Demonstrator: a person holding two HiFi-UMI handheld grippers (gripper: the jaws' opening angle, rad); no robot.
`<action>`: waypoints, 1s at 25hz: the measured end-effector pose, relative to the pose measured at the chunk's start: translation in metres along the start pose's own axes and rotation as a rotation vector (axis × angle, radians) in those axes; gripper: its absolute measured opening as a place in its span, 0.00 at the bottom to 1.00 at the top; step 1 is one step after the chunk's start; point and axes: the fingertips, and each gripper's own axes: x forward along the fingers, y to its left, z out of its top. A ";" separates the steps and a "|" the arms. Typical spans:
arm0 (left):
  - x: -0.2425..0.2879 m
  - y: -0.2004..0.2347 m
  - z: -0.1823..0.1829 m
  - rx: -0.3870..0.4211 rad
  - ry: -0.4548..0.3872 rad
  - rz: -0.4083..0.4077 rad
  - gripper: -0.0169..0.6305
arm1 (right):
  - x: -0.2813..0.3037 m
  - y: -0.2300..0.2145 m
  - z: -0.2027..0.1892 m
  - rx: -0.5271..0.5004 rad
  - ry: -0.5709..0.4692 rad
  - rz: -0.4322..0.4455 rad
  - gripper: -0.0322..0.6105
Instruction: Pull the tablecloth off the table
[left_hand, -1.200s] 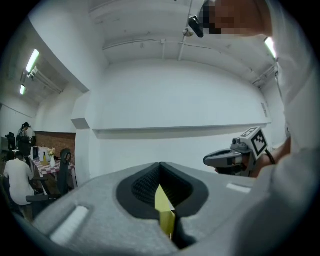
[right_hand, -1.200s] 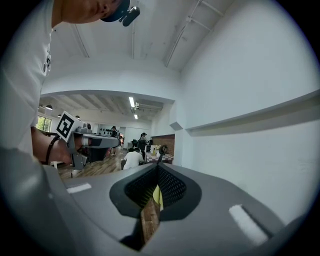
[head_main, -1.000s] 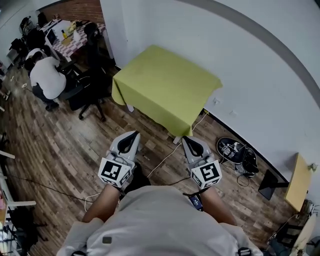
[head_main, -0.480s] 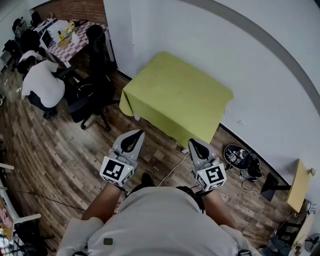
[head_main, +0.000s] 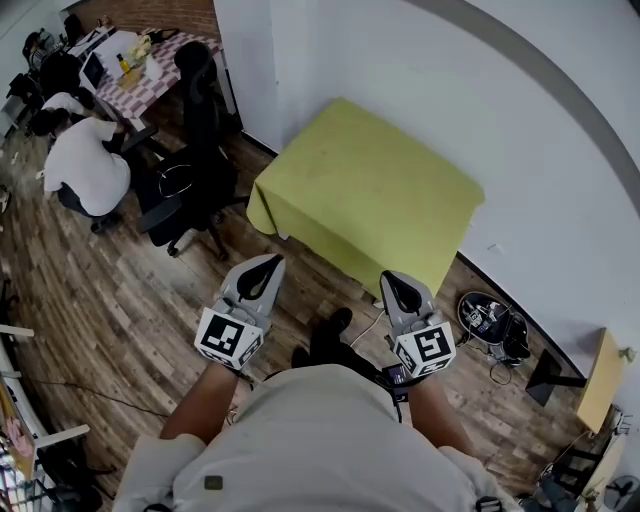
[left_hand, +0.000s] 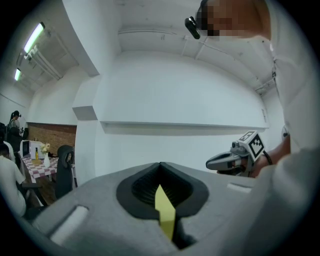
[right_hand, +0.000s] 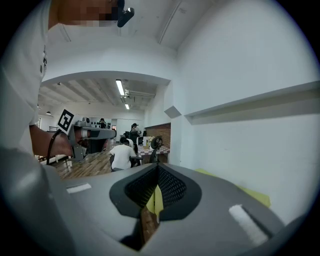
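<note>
A yellow-green tablecloth (head_main: 370, 195) covers a small table standing against the white wall, ahead of me in the head view. It hangs over the near edge and the left side. Both grippers are held side by side in front of my body, over the wooden floor and well short of the table. The left gripper (head_main: 262, 268) is shut with nothing in it. The right gripper (head_main: 393, 280) is also shut and empty. In the left gripper view a sliver of tablecloth (left_hand: 164, 210) shows through the closed jaws. In the right gripper view the tablecloth (right_hand: 255, 196) lies to the right.
A black office chair (head_main: 195, 170) stands left of the table. A person (head_main: 85, 160) sits farther left at a checkered table (head_main: 150, 60). Cables and black gear (head_main: 490, 320) lie on the floor at the right, beside a wooden board (head_main: 590, 380). My shoe (head_main: 330, 330) shows between the grippers.
I have stepped closer to the table, which now sits larger and further right in the head view. Both grippers stay shut and keep their place before my body.
</note>
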 end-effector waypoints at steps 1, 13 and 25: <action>0.005 0.006 0.000 0.008 0.003 0.006 0.03 | 0.006 -0.007 -0.002 0.002 -0.001 -0.001 0.07; 0.153 0.057 -0.003 0.026 0.025 -0.025 0.03 | 0.082 -0.136 -0.013 0.032 0.008 -0.044 0.07; 0.301 0.078 0.011 0.043 0.067 -0.118 0.03 | 0.106 -0.261 -0.008 0.102 0.030 -0.149 0.07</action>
